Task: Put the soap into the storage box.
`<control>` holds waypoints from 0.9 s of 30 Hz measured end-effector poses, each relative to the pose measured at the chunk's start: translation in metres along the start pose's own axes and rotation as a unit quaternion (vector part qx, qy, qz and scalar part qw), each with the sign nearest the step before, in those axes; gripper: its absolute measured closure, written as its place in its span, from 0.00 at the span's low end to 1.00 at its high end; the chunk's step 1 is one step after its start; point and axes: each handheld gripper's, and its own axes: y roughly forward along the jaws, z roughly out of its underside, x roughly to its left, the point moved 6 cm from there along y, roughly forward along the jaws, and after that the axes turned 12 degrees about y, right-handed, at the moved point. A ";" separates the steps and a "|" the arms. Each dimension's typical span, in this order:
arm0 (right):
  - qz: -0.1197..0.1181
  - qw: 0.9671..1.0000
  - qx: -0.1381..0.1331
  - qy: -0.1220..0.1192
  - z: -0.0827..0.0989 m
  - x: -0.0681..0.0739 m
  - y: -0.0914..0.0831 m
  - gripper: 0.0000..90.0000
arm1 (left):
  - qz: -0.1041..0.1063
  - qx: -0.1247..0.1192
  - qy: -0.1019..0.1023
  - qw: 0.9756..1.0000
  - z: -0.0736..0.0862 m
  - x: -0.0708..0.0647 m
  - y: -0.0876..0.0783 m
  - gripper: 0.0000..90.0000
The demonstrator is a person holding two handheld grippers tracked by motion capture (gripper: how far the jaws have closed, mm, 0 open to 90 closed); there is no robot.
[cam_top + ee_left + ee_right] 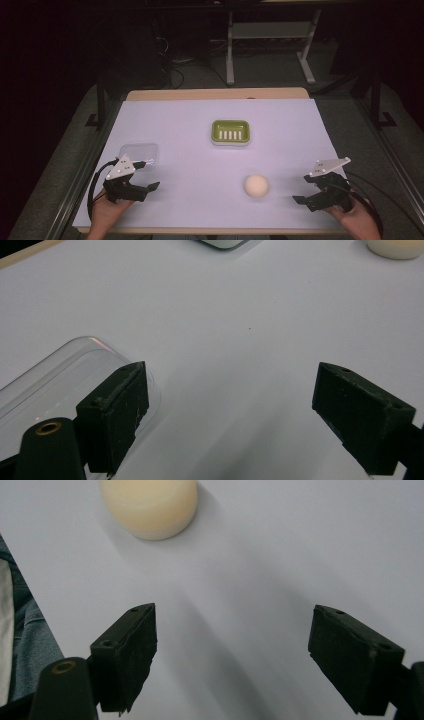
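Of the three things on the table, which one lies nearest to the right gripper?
The round cream soap. It lies just left of the right gripper, while the green dish and the clear lid are much farther off.

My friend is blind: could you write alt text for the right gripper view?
Two black jaws of the right gripper stand wide apart and empty above a white table cover. A round cream soap lies beyond them on the cover, nearer the left jaw.

Overhead view; two close gripper views
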 end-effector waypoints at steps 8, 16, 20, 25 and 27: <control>-0.004 0.999 0.016 -0.031 -0.009 0.018 0.007 0.22 | 0.001 0.003 0.001 1.000 0.001 0.000 -0.001 0.16; -0.009 0.998 0.026 -0.050 -0.018 0.031 0.011 0.20 | 0.001 -0.002 -0.006 1.000 0.001 0.002 -0.001 0.16; -0.014 0.998 0.028 -0.054 -0.022 0.035 0.014 0.20 | 0.001 -0.006 -0.007 1.000 0.000 0.001 -0.001 0.16; -0.017 0.997 0.037 -0.067 -0.028 0.040 0.018 0.20 | 0.003 -0.003 -0.003 1.000 0.000 0.001 -0.001 0.16; -0.021 0.996 0.040 -0.074 -0.032 0.043 0.021 0.20 | 0.002 -0.005 -0.004 1.000 0.000 0.001 -0.001 0.16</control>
